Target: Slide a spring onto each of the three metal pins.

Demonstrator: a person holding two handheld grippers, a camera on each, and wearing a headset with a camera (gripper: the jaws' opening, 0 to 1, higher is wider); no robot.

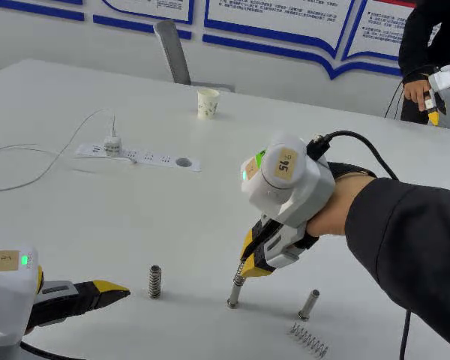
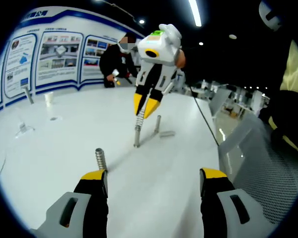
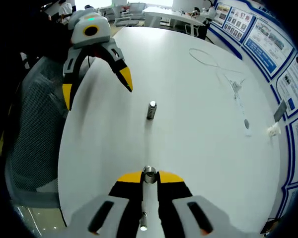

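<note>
Three metal pins stand on the white table (image 1: 97, 217). The left pin (image 1: 155, 281) wears a spring, also seen as the sprung pin (image 2: 100, 159) and sprung pin (image 3: 152, 110). My right gripper (image 1: 246, 268) is shut on a spring (image 3: 149, 174), held on top of the middle pin (image 1: 234, 294), with the spring's lower end at the pin's tip. The right pin (image 1: 309, 304) is bare, and a loose spring (image 1: 309, 339) lies flat in front of it. My left gripper (image 1: 114, 291) stands open and holds nothing, just short of the left pin.
A white power strip (image 1: 139, 156) with a plugged cable lies at the back left. A paper cup (image 1: 208, 103) stands behind it, and a grey chair (image 1: 172, 49) at the far edge. A person (image 1: 427, 67) stands at the back right with another gripper.
</note>
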